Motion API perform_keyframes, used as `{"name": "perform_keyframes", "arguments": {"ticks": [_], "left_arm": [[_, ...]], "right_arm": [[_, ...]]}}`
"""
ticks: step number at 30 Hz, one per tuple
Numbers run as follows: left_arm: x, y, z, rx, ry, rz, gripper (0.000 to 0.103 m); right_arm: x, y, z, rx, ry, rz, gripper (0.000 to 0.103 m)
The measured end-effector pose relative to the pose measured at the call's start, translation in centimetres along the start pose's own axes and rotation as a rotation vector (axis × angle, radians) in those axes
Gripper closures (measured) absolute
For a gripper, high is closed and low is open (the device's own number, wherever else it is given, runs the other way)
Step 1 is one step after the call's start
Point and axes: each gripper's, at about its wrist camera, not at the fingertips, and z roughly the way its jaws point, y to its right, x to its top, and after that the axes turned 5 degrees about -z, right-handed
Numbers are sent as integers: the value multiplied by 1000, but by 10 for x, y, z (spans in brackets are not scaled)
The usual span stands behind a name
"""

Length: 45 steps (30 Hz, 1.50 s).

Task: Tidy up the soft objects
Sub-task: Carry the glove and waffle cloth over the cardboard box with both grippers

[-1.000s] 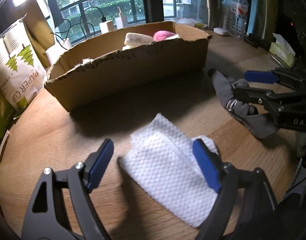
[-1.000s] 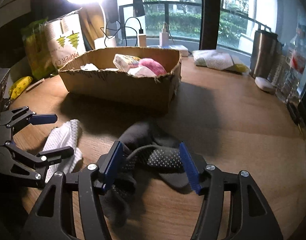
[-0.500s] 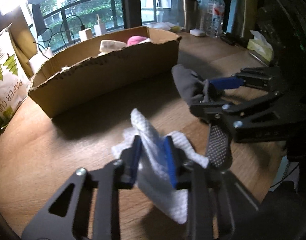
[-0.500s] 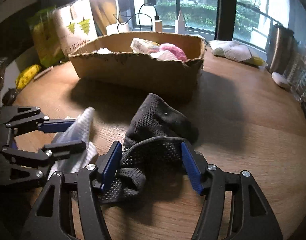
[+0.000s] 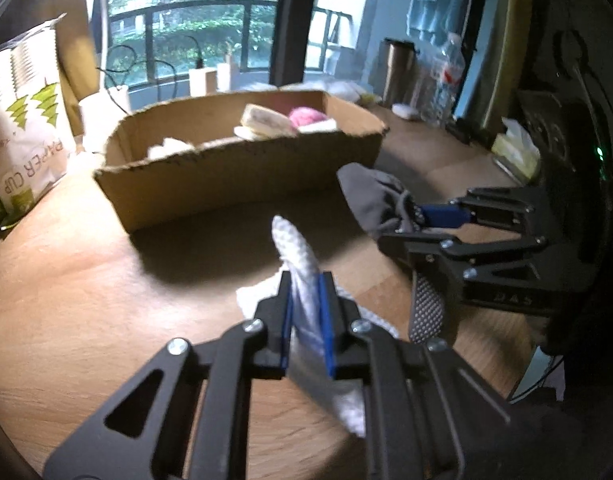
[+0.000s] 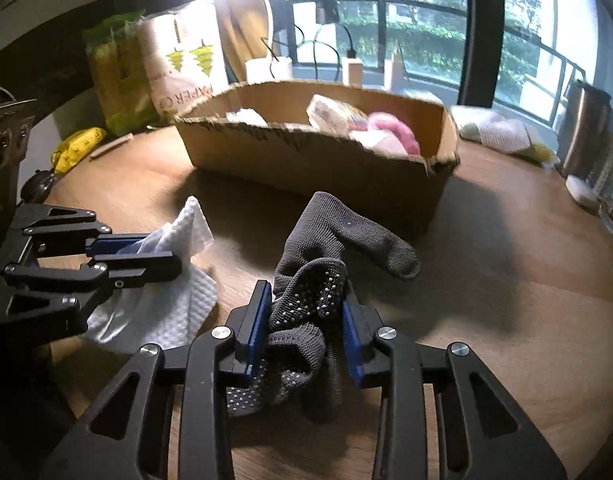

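The white cloth [image 5: 296, 256] was pinched upright in the left claw [image 5: 306, 316] at lower centre of the left view, likely so it could clear the table [image 5: 66, 280] toward the cardboard box [image 5: 234, 172] above. The grey glove [image 6: 326, 248] was clamped bunched in the right claw [image 6: 306, 324], low centre. Both claws pointed level at the box.

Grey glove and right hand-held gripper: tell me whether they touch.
Touching. The right wrist view shows the right hand-held gripper with both blue pads pressed against the bunched grey glove, no gap on either side.
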Motion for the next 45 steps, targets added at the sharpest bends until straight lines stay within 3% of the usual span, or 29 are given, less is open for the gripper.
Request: {"name": "perform_keyframes", "arguments": {"ticks": [8, 30, 45], "left_arm": [[21, -30, -22, 32, 102, -69, 91], [74, -64, -51, 120, 293, -39, 91], [118, -77, -29, 104, 353, -30, 91]], "right_arm": [[32, -6, -11, 18, 81, -29, 68], [91, -15, -13, 24, 205, -124, 68], [126, -10, -4, 15, 267, -153, 68]]}}
